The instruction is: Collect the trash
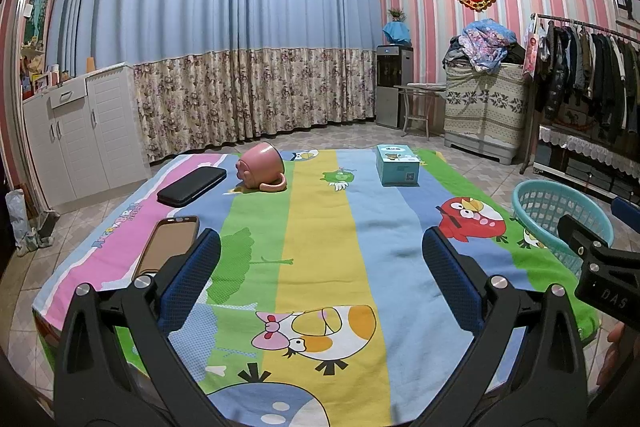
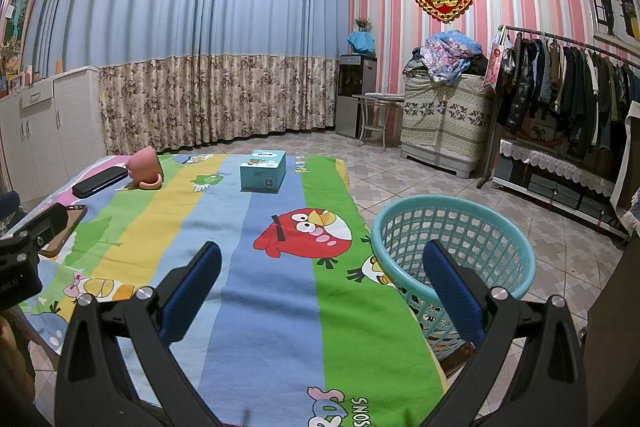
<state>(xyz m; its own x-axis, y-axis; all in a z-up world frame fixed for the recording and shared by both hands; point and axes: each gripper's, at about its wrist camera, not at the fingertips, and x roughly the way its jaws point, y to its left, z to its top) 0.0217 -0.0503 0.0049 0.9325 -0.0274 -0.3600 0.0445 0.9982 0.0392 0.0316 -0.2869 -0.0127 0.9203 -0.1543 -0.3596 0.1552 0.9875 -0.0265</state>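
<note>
A table under a colourful cartoon cloth holds a tipped pink mug, a light blue box, a black case and a phone. A teal plastic basket stands at the table's right edge; it also shows in the left wrist view. My left gripper is open and empty above the near middle of the cloth. My right gripper is open and empty, its right finger over the basket rim. The mug and box lie far ahead of it.
White cabinets stand to the left, curtains behind. A water dispenser, a covered washer with piled clothes and a clothes rack line the right side. Tiled floor surrounds the table.
</note>
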